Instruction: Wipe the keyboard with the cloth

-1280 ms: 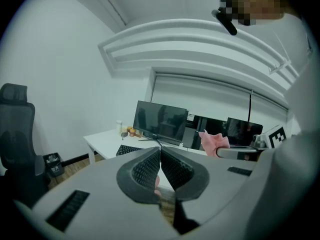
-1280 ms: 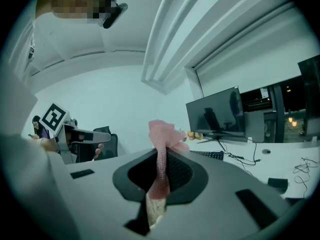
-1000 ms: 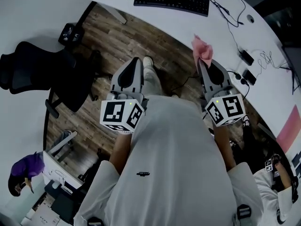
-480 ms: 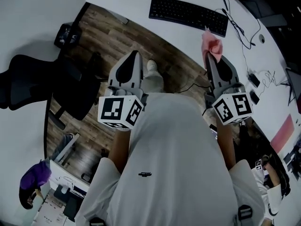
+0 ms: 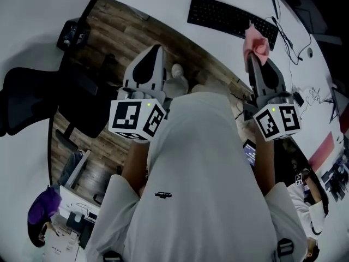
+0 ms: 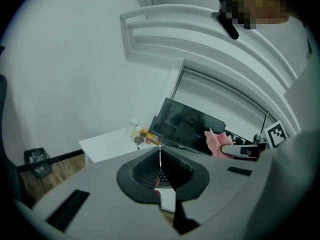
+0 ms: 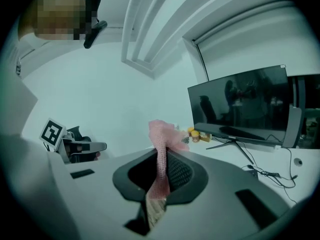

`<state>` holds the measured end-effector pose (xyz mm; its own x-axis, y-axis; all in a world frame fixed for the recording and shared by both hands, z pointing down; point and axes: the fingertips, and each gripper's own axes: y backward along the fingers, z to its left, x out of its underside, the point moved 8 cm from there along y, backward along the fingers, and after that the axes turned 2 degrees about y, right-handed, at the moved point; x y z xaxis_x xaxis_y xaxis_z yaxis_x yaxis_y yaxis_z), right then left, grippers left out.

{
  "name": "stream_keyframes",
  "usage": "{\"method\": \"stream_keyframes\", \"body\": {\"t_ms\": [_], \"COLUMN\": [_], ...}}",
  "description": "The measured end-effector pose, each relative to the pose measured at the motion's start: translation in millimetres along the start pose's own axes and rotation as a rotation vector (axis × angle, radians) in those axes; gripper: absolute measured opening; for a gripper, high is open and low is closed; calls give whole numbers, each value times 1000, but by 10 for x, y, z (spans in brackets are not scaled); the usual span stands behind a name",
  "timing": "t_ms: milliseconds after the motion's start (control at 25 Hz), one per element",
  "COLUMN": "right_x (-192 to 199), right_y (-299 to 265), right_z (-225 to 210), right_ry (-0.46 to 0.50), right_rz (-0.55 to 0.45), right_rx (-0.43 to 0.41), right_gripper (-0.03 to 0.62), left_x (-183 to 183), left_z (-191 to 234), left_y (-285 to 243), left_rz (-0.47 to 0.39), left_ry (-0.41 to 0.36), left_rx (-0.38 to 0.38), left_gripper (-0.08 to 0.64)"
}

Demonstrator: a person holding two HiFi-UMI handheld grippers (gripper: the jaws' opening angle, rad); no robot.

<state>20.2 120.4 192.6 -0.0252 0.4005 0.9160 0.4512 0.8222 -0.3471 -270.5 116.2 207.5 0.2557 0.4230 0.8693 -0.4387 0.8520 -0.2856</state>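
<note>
Two grippers here, one per hand, both held out in front of the person's white shirt. Left gripper (image 5: 157,51) has its jaws pressed together with nothing between them, right gripper (image 5: 252,60) is clamped on the one pink cloth (image 5: 256,39), which sticks up out of the jaws in a crumpled tuft. One black keyboard (image 5: 229,17) lies on the white desk (image 5: 163,1), and from the head view the cloth lines up with the keyboard's right end, though I can't tell if it's touching. One dark monitor (image 7: 240,104) stands further back with two small jars (image 7: 199,135) near its foot, and one black office chair (image 5: 32,97) sits off to the left on the wood floor
</note>
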Motion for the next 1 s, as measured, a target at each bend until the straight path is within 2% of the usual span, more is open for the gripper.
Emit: {"method": "stream_keyframes", "body": {"t_ms": [200, 440, 760, 1000], "right_x": [-94, -129, -178, -186], "right_y": [-87, -169, -305, -400], "right_z": [44, -10, -201, -415], "right_ry": [24, 35, 78, 77], "right_rz": [-7, -21, -23, -24], "right_rx": [-10, -9, -40, -58], "right_gripper": [31, 31, 31, 31], "left_x": [-29, -59, -139, -159], "left_z": [32, -64, -214, -377], "left_y": [-50, -162, -290, -492], "left_rz": [6, 10, 5, 13], "left_ry": [13, -11, -8, -37], "left_rx": [10, 35, 5, -1], "left_gripper": [23, 23, 23, 23]}}
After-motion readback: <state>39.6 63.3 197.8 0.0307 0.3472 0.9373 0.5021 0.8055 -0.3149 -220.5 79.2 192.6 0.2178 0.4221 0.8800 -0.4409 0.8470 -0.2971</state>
